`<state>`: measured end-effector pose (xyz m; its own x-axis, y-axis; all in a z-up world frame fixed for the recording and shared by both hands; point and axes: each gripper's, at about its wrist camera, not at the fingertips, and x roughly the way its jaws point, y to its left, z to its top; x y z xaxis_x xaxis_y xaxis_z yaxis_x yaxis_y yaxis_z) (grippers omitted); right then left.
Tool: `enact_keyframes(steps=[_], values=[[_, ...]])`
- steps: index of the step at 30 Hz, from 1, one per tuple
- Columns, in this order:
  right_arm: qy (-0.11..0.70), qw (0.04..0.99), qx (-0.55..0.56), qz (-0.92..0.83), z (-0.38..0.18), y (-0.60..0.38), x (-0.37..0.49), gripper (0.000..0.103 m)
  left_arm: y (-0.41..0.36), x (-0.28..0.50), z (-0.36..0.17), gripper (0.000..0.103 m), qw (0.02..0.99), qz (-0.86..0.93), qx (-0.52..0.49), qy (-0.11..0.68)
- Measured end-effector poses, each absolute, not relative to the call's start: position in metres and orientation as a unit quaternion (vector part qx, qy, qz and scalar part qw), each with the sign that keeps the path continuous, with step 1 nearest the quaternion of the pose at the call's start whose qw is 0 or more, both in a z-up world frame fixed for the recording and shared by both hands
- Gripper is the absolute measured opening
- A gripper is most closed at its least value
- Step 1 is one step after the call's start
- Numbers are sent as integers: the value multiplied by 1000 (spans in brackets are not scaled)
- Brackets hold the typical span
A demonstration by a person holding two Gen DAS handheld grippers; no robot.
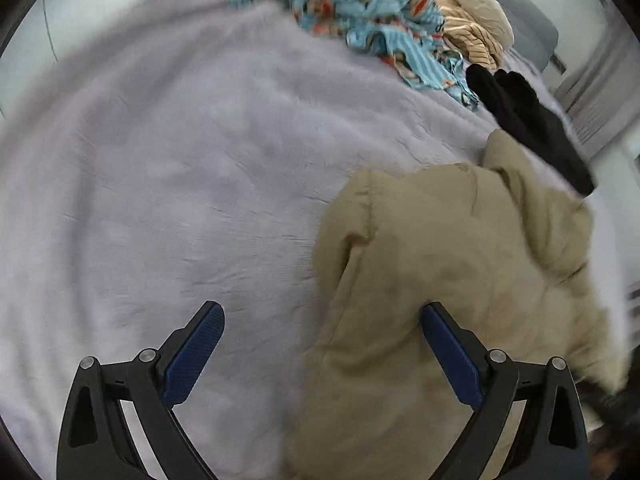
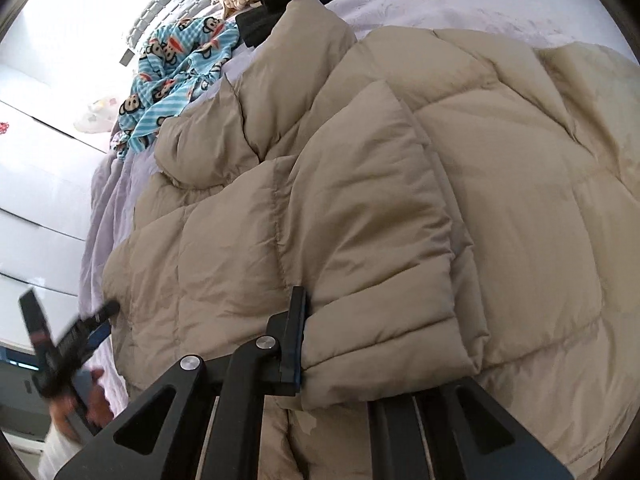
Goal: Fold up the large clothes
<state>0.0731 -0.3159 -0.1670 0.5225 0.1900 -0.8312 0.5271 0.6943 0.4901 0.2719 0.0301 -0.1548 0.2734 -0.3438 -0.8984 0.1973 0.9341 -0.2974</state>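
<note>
Sprawling across a pale lilac bedspread (image 1: 168, 184), a beige quilted puffer jacket (image 2: 460, 184) fills most of the right wrist view, its padded panels bunched in soft folds and 1 thick flap doubled over toward the camera. The right gripper (image 2: 320, 344) has its jaws pinched tight on the lower edge of that flap: 1 black finger (image 2: 294, 340) stands against the fabric, while the other finger is hidden beneath the padding. The left gripper (image 1: 322, 354) hangs above the bed with its 2 blue-padded fingers (image 1: 196, 354) spread wide and nothing clamped between them; the jacket's edge lies under and between them, with the right-hand finger over the fabric and the left-hand one over bare bedspread. In the right wrist view, that left gripper shows as a blur at the bed's near edge, held by a person's hand (image 2: 92, 400). Farther up the bed lie a crumpled blue cartoon-print garment (image 2: 180, 68), a cream ribbed knit (image 1: 472, 20) and a black garment (image 1: 528, 120), the black one touching the jacket's far end.
</note>
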Motion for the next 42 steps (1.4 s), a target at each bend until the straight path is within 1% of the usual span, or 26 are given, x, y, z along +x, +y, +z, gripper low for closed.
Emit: enact_keyframes(steps=[1, 2, 3, 5, 6, 9, 12, 13, 15, 17, 18, 19, 20, 21, 23, 24, 25, 27, 29, 32, 33, 34, 35, 37, 42], values=[[478, 787, 376, -106, -167, -316, 71, 10, 27, 277, -158, 88, 790, -177, -73, 583], [478, 787, 376, -105, -168, -316, 69, 10, 21, 279, -159, 64, 785, -193, -77, 583], [479, 787, 375, -104, -168, -316, 67, 10, 15, 278, -158, 36, 782, -209, -78, 583], [480, 789, 368, -104, -168, -315, 67, 10, -1, 272, -150, 30, 798, -209, -46, 564], [481, 791, 363, -105, -167, -314, 67, 10, -6, 269, -147, 25, 809, -203, -28, 551], [483, 798, 343, -108, -168, -314, 73, 10, -8, 266, -152, 25, 822, -185, -13, 538], [485, 809, 316, -105, -174, -315, 89, 10, -2, 271, -163, 26, 821, -172, -22, 544], [486, 809, 314, -104, -177, -316, 92, 10, 0, 272, -164, 30, 822, -162, -27, 545], [487, 804, 324, -107, -180, -320, 95, 9, 6, 271, -155, 41, 832, -128, -28, 539], [489, 798, 338, -104, -177, -324, 91, 18, 16, 266, -139, 46, 850, -106, -16, 516], [492, 792, 344, -106, -174, -327, 86, 26, 23, 265, -130, 46, 858, -102, -9, 504], [493, 787, 353, -113, -170, -331, 78, 38, 27, 262, -123, 46, 863, -101, -2, 496], [489, 785, 360, -126, -164, -335, 68, 44, 31, 258, -114, 46, 867, -107, 5, 487], [483, 785, 362, -139, -158, -339, 60, 53, 35, 252, -106, 46, 869, -115, 11, 481], [458, 791, 357, -192, -140, -351, 35, 54, 39, 240, -96, 46, 867, -138, 26, 478], [448, 794, 356, -204, -133, -354, 28, 52, 39, 233, -94, 46, 864, -151, 34, 479], [437, 798, 356, -211, -127, -357, 22, 36, 37, 227, -93, 46, 861, -161, 41, 481], [426, 813, 344, -198, -115, -355, 21, 15, 28, 211, -99, 46, 852, -182, 63, 487], [433, 826, 320, -168, -112, -346, 31, 15, 18, 203, -113, 46, 847, -179, 92, 492], [480, 826, 270, -125, -135, -328, 60, 14, 12, 200, -147, 46, 839, -156, 106, 510], [497, 819, 257, -128, -147, -326, 66, 12, 14, 202, -156, 46, 838, -152, 97, 515], [508, 813, 252, -132, -158, -328, 68, 3, 17, 203, -161, 47, 839, -153, 84, 516], [513, 810, 252, -134, -167, -329, 69, 2, 19, 205, -163, 49, 839, -151, 73, 517], [501, 814, 264, -129, -175, -335, 63, 1, 20, 206, -163, 50, 839, -150, 70, 518], [493, 809, 280, -158, -162, -347, 39, 1, 18, 204, -151, 50, 835, -136, 81, 526]])
